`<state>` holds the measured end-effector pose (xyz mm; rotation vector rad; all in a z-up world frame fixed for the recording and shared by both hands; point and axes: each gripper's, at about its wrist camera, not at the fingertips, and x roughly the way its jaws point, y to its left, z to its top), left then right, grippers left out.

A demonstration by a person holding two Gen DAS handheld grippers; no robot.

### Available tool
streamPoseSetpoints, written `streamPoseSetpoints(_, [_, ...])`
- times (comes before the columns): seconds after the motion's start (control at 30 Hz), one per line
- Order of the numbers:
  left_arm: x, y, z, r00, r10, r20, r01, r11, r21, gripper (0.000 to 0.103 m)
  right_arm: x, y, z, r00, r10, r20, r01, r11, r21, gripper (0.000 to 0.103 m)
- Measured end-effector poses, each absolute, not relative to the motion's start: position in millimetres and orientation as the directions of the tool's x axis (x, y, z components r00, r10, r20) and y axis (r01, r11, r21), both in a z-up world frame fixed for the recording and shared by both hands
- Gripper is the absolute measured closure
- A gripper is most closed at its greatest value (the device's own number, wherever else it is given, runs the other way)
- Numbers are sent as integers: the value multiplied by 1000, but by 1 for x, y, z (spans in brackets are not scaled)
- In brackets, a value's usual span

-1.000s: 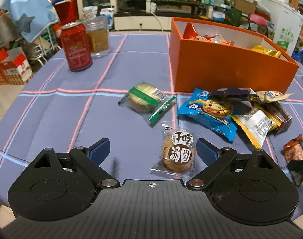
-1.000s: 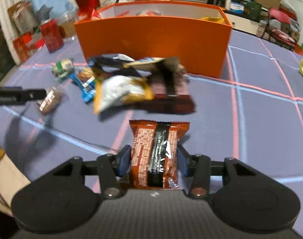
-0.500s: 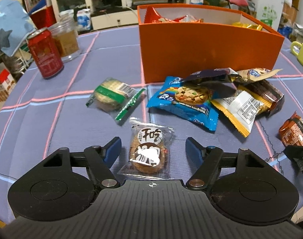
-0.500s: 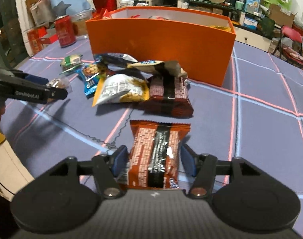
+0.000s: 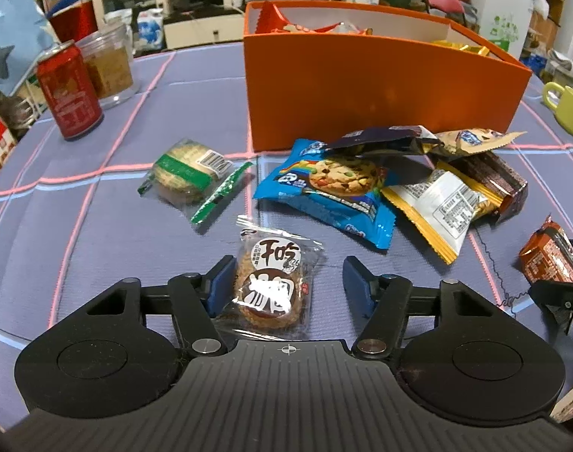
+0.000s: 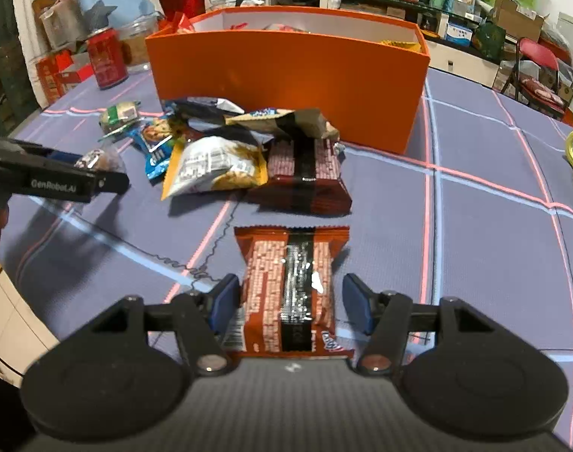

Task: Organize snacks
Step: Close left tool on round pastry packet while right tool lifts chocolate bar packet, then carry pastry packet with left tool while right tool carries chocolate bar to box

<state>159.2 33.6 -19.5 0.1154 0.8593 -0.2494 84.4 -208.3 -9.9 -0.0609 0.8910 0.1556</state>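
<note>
The orange box (image 5: pixel 380 86) at 12 o'clock held several snack packets. The left claw (image 5: pixel 286 286) was closing around a round cookie packet (image 5: pixel 273 286); the right claw (image 6: pixel 288 301) stood open beside a brown wafer packet (image 6: pixel 290 286).

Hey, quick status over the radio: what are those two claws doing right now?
Left claw closing around round cookie packet. Right claw straddles brown wafer pack, not squeezing. Orange box ahead, path clear.
</note>
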Motion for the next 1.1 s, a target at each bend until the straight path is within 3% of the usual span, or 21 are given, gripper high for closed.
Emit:
streamPoseSetpoints(0.27, [159,31,-21,629,-179,-756,272,962,-1,59,86,-206,-11,619,110,-778,-157,988,15,37])
streamPoseSetpoints(0.3, [159,30,-20,629,-178,-756,270,963,-2,67,86,-206,-11,618,110,-779,-157,988,15,38])
streamPoseSetpoints(0.33, [158,30,-19,631,-178,-755,269,963,-2,87,86,-206,-10,617,111,-779,-160,987,14,41])
streamPoseSetpoints(0.37, [158,30,-17,632,-181,-754,270,963,-5,99,86,-206,-10,619,114,-777,-162,987,16,52])
streamPoseSetpoints(0.6, [153,35,-3,647,-215,-731,254,965,-60,102,84,-213,-4,632,137,-762,-145,988,57,58])
streamPoseSetpoints(0.83, [143,17,21,720,-114,-684,190,981,37,102,79,-217,17,712,106,-694,-118,993,30,58])
streamPoseSetpoints(1.1, [144,12,28,725,-80,-684,158,986,52,102,82,-215,22,725,109,-680,-114,993,37,57])
